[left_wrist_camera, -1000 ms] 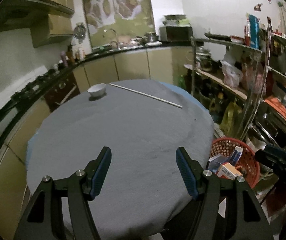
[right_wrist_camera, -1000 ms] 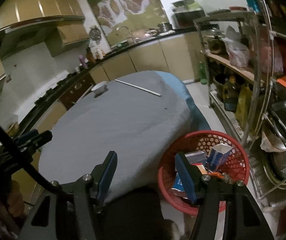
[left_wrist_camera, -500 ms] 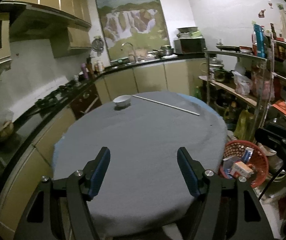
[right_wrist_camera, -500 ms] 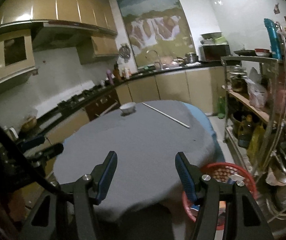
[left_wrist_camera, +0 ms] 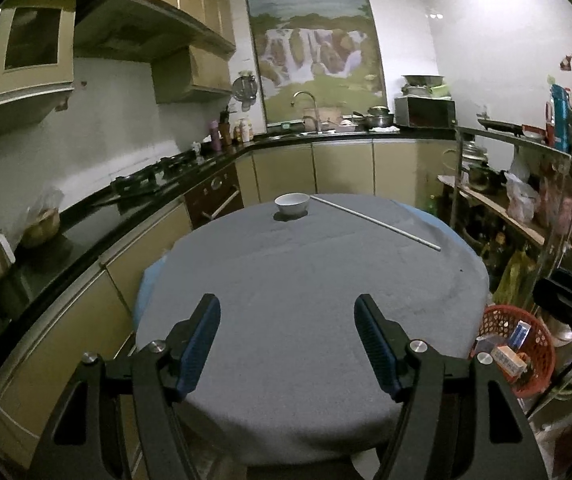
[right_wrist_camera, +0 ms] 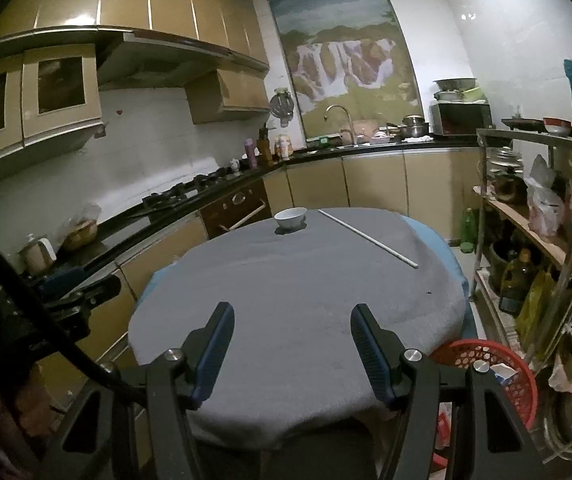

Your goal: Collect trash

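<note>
A red mesh basket (left_wrist_camera: 526, 344) (right_wrist_camera: 498, 364) stands on the floor right of the round table (left_wrist_camera: 306, 280) (right_wrist_camera: 298, 292), with several boxes and packets of trash in it. Above the table's near edge my left gripper (left_wrist_camera: 287, 316) is open, with nothing between its blue pads. My right gripper (right_wrist_camera: 292, 322) is open too, also with nothing in it, over the same near edge. On the grey cloth at the far side sit a white bowl (left_wrist_camera: 292, 203) (right_wrist_camera: 290, 217) and a long thin white stick (left_wrist_camera: 374, 222) (right_wrist_camera: 366, 238).
A metal shelf rack (left_wrist_camera: 534, 208) (right_wrist_camera: 534, 216) crowded with pots, bags and bottles lines the right side next to the basket. A dark counter (left_wrist_camera: 133, 196) with a hob and a sink runs along the left and back walls. The other gripper shows at each view's edge.
Both grippers have drawn back from the table, risen and tilted up. The basket has slid to the lower right of both views and looks smaller. Both jaws stay open.
</note>
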`<action>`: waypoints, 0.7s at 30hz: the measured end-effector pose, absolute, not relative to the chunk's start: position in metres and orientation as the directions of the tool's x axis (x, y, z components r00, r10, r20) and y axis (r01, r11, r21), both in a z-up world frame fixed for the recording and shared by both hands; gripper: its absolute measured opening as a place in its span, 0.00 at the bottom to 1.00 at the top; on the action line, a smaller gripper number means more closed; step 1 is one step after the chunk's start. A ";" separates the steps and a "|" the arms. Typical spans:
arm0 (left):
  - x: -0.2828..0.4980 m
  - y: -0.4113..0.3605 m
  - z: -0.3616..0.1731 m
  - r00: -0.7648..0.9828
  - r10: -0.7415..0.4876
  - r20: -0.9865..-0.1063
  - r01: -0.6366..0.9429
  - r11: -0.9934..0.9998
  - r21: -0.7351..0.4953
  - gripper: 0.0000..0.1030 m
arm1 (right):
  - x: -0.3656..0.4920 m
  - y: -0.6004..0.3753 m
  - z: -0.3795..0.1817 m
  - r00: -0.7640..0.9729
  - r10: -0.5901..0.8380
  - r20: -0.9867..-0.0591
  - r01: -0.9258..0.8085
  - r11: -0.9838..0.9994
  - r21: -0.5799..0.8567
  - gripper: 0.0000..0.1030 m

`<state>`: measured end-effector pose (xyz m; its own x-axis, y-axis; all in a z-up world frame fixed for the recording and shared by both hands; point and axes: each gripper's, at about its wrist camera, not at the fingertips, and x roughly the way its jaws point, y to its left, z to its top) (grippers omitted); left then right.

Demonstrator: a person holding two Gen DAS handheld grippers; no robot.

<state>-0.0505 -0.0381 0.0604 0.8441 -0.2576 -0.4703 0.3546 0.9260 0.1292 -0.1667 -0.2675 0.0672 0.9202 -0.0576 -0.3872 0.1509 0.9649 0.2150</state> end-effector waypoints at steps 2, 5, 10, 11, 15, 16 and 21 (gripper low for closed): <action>-0.051 -0.036 0.060 0.847 -0.257 -0.466 0.349 0.929 0.121 0.68 | -0.166 -0.267 0.067 0.921 -0.048 -0.386 0.143 0.965 0.221 0.63; -0.050 -0.031 0.057 0.845 -0.259 -0.469 0.346 0.932 0.108 0.68 | -0.165 -0.259 0.066 0.922 -0.040 -0.386 0.129 0.969 0.209 0.63; -0.051 -0.029 0.054 0.843 -0.249 -0.476 0.337 0.936 0.107 0.68 | -0.162 -0.249 0.063 0.923 -0.016 -0.384 0.099 0.975 0.198 0.63; -0.051 -0.029 0.054 0.843 -0.249 -0.476 0.336 0.936 0.106 0.68 | -0.162 -0.249 0.063 0.923 -0.014 -0.384 0.096 0.976 0.196 0.63; -0.050 -0.029 0.054 0.847 -0.244 -0.473 0.331 0.937 0.109 0.68 | -0.161 -0.245 0.058 0.921 -0.002 -0.389 0.085 0.977 0.197 0.63; -0.051 -0.029 0.053 0.847 -0.243 -0.472 0.330 0.937 0.110 0.68 | -0.161 -0.244 0.058 0.920 0.000 -0.391 0.084 0.977 0.198 0.63; -0.051 -0.027 0.054 0.850 -0.239 -0.469 0.329 0.937 0.118 0.68 | -0.159 -0.243 0.059 0.920 0.008 -0.391 0.075 0.977 0.197 0.63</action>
<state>-0.0510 -0.0269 0.0537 0.8502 -0.2394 -0.4689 0.3288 0.9370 0.1178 -0.1594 -0.2426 0.0587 0.9203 0.0081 -0.3911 0.0753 0.9774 0.1973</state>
